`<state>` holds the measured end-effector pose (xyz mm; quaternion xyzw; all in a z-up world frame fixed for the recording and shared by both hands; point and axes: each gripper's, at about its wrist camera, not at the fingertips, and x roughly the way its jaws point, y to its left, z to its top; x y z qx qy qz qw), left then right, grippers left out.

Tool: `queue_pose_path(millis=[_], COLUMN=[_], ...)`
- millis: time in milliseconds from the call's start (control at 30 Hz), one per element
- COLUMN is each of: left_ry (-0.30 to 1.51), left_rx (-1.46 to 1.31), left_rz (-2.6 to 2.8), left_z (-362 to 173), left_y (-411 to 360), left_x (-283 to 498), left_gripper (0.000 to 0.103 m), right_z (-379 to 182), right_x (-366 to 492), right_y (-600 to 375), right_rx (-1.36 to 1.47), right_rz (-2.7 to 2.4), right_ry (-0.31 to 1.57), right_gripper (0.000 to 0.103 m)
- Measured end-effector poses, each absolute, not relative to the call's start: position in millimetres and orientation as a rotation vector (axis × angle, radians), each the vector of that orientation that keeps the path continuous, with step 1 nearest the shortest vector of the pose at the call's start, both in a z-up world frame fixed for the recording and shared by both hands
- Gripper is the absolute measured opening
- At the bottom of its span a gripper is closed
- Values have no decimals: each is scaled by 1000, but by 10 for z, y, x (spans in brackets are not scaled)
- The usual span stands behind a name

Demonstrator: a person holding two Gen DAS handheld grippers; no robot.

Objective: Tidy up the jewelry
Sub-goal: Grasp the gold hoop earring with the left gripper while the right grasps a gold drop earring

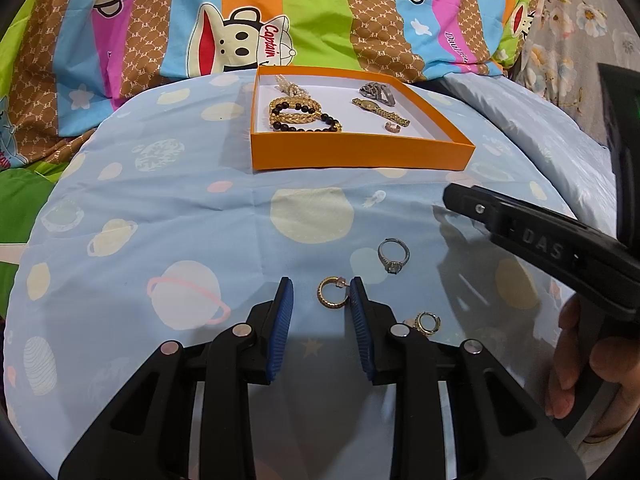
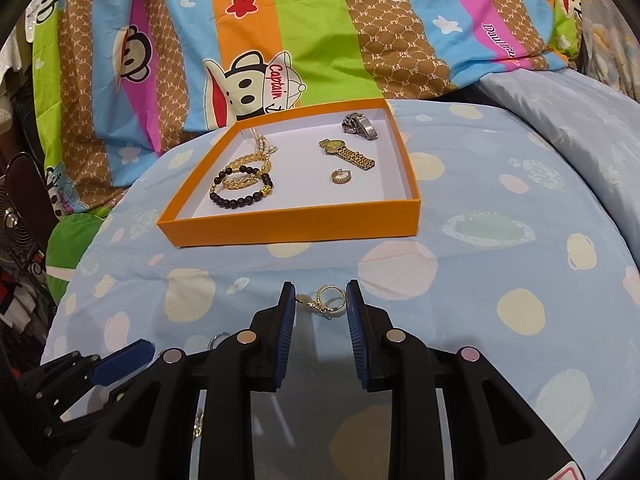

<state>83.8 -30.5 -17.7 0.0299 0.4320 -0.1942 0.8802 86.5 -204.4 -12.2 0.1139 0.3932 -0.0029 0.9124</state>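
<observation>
An orange box [image 1: 360,152] [image 2: 296,224] on the blue sheet holds a black bead bracelet [image 1: 304,122] [image 2: 240,196], a gold watch [image 1: 380,112] [image 2: 348,154], a silver piece [image 1: 376,92] [image 2: 360,126] and a small hoop earring [image 1: 393,127] [image 2: 340,178]. My left gripper [image 1: 322,294] is open around a gold hoop earring [image 1: 330,294] lying on the sheet. A silver stone ring [image 1: 394,256] lies just beyond, and another gold earring [image 1: 428,322] to the right. My right gripper [image 2: 320,298] is open around a gold earring [image 2: 326,300] on the sheet.
A striped monkey-print quilt [image 1: 240,20] [image 2: 280,40] rises behind the box. The right gripper's black body [image 1: 560,248] and the hand holding it cross the right side of the left wrist view. The left gripper's blue pad [image 2: 120,362] shows at lower left of the right wrist view.
</observation>
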Motion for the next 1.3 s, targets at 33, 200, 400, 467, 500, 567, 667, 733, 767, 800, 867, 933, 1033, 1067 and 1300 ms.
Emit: queue_pose_path(millis=[33, 200, 400, 467, 500, 567, 667, 733, 767, 800, 867, 933, 1033, 1067, 1300], left_ry=[901, 911, 870, 847, 836, 810, 771, 749, 741, 733, 726, 732, 758, 768, 898], left_rx=[58, 45, 26, 17, 14, 9, -3, -12, -15, -20, -31, -46, -54, -52, -12], left_rz=[-402, -404, -415, -418, -418, -417, -409, -400, -395, -386, -374, -365, -376, -383, -452], left_z=[-174, -151, 58, 163, 211, 320, 463, 541, 569, 596, 624, 628, 566, 539, 93], left_y=[-296, -271, -238, -224, -220, -217, -203, -176, -158, -133, -83, -24, 41, 47, -145], left_x=[843, 882, 1033, 1114, 1156, 1262, 1409, 1488, 1520, 1559, 1603, 1621, 1533, 1498, 1121], left_gripper=[25, 16, 15, 15, 15, 15, 15, 15, 15, 15, 15, 15, 15, 15, 29], right_z=[-110, 20, 275, 333, 354, 391, 426, 444, 447, 449, 449, 435, 403, 385, 203], right_x=[836, 765, 893, 963, 998, 1076, 1163, 1207, 1224, 1235, 1253, 1250, 1207, 1188, 1009], right_y=[-2053, -2133, -2204, -2217, -2222, -2226, -2236, -2237, -2237, -2236, -2233, -2228, -2220, -2222, -2198], right_rx=[235, 242, 223, 218, 216, 212, 207, 202, 203, 203, 204, 205, 210, 213, 239], right_rz=[-7, -9, 1, 4, 5, 9, 13, 14, 16, 17, 19, 19, 21, 20, 17], right_ry=[806, 777, 723, 710, 704, 696, 688, 682, 680, 679, 678, 680, 687, 690, 731], right_gripper=[24, 24, 24, 24, 24, 24, 24, 24, 24, 24, 24, 24, 24, 24, 24])
